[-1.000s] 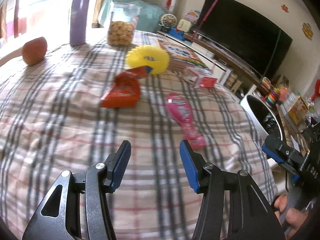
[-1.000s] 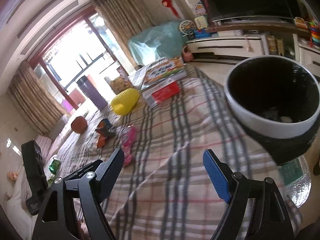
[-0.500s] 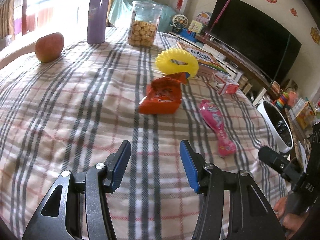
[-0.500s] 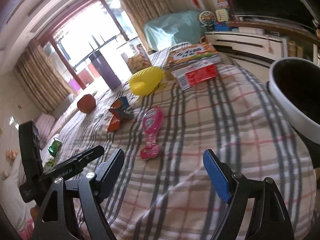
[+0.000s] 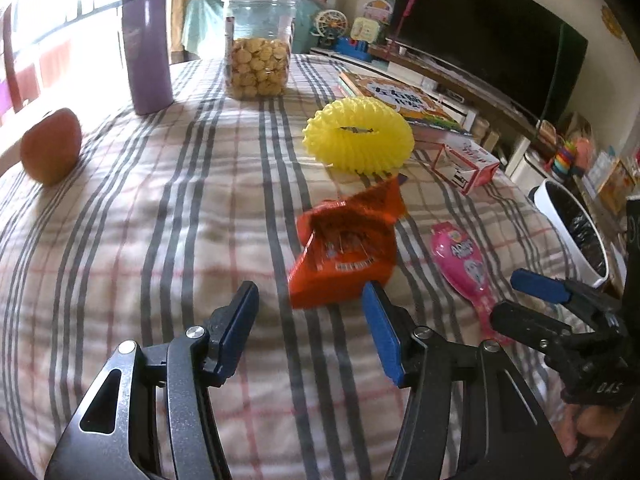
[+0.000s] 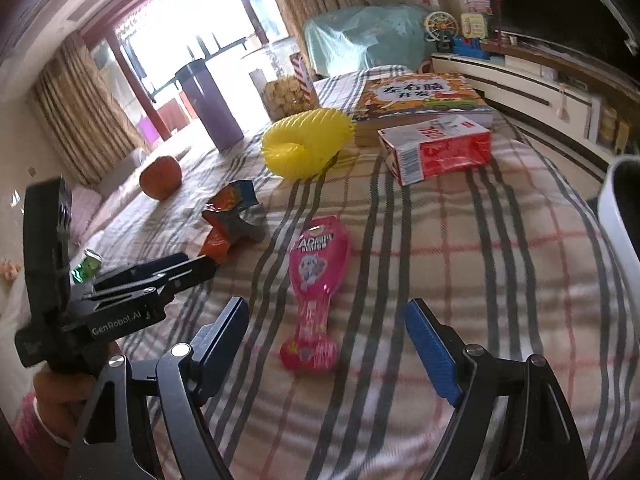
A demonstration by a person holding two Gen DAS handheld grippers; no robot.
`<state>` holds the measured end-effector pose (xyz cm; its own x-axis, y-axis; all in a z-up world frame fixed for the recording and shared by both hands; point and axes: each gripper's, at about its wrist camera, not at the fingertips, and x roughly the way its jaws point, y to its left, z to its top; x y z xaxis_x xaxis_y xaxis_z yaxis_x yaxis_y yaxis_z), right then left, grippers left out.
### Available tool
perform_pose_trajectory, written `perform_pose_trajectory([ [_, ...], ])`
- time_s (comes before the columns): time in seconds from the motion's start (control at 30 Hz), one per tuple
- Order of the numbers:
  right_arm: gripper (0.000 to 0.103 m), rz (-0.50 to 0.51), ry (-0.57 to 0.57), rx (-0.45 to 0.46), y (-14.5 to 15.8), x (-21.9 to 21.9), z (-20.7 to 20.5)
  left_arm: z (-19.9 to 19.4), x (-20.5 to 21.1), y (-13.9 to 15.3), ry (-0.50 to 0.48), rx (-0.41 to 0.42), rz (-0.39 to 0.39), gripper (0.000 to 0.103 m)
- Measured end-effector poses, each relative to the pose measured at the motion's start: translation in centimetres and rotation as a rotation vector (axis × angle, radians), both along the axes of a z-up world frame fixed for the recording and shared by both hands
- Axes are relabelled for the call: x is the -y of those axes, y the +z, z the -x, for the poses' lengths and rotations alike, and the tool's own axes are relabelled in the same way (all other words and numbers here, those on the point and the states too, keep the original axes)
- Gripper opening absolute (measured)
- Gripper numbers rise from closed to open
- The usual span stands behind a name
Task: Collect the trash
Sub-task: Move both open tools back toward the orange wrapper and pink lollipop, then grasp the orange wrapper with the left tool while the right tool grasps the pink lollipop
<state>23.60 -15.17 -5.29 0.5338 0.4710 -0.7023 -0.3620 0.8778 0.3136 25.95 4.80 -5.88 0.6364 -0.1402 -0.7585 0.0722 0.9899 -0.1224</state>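
Both hand-held grippers hang low over the checked tablecloth (image 5: 168,208), each lined up on its own piece of litter. Left gripper (image 5: 310,332): its blue-padded jaws are opening, about half spread, with nothing between them; the crumpled orange foil snack packet (image 5: 344,256) lies just ahead of the tips. Right gripper (image 6: 326,346): jaws stand wide and empty, and the bottom end of the flat pink plastic blister pack (image 6: 314,288) sits on the cloth between the two pads without touching either.

To me this looks like the approach step, before any grasp. The white round bin with a black liner (image 5: 576,236) waits off the table's right edge, well apart from both wrappers.

Next, I'd judge, each tool needs to drop a little more and close. The pink pack lies flat, so the right pads must scrape under an edge or pinch its narrow end. The orange packet is puffed up and should be easier to catch. The yellow ribbed plastic ring (image 5: 358,140) and red-and-white carton (image 6: 436,148) stand further back.
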Motion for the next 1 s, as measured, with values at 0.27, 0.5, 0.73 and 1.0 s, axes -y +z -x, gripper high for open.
perform_pose_trajectory([
  [0.27, 0.053, 0.130, 0.028, 0.014, -1.0, -2.0, -1.7, -1.1, 0.6, -0.5, -0.045, 0.011, -0.009, 0.027],
  [0.5, 0.025, 0.081, 0.011, 0.002, -0.9, -0.8, -1.4, -0.5, 0.9, -0.4, -0.075, 0.013, 0.010, 0.007],
  [0.73, 0.024, 0.015, -0.003, -0.003, -0.5, 1.0, 0.2, 0.2, 0.8, -0.2, -0.060, 0.001, 0.030, 0.028],
  [1.0, 0.024, -0.028, -0.043, -0.009, -0.2, 3.0, 1.6, -2.2, 2.2, 0.8, 0.001, 0.048, 0.026, 0.074],
])
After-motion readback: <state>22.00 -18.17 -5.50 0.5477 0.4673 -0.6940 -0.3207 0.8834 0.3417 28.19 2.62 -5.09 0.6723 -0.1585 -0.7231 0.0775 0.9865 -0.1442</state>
